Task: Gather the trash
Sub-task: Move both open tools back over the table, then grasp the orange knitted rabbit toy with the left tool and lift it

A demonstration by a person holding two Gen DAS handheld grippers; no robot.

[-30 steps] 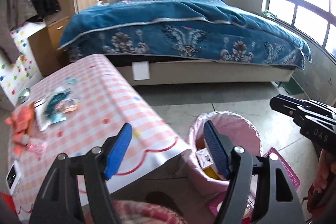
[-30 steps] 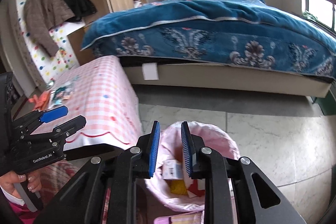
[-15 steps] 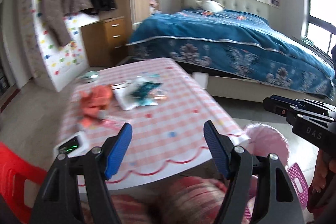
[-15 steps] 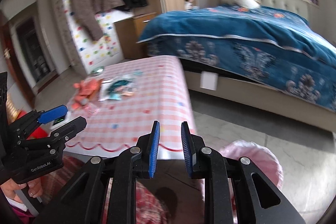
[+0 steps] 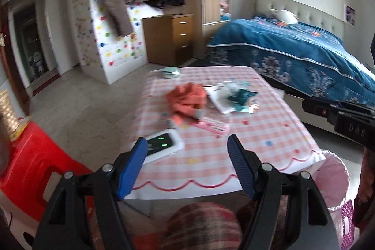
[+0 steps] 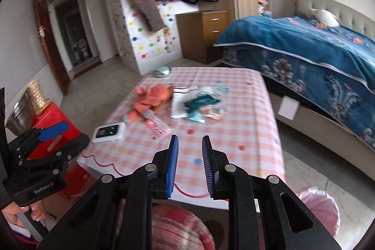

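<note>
Because both tongs hang empty before the worktop's (image 6: pixel 257 114) near edge, left tongs (image 5: pixel 187 168) spread wide and right tongs (image 6: pixel 189 164) only partly apart, a narrow gap may miss the wrappers (image 6: pixel 199 104) mid-worktop. They could also take the white device (image 6: pixel 108 132), which is not trash. The bin (image 6: pixel 323 205) is cut off; the wrappers are blurred.

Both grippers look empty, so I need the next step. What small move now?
Probably reach the right gripper, jaws open and empty, forward to the flat pink wrapper on the pink checked tablecloth, the nearest litter; the pink-lined bin waits beside the table.
</note>
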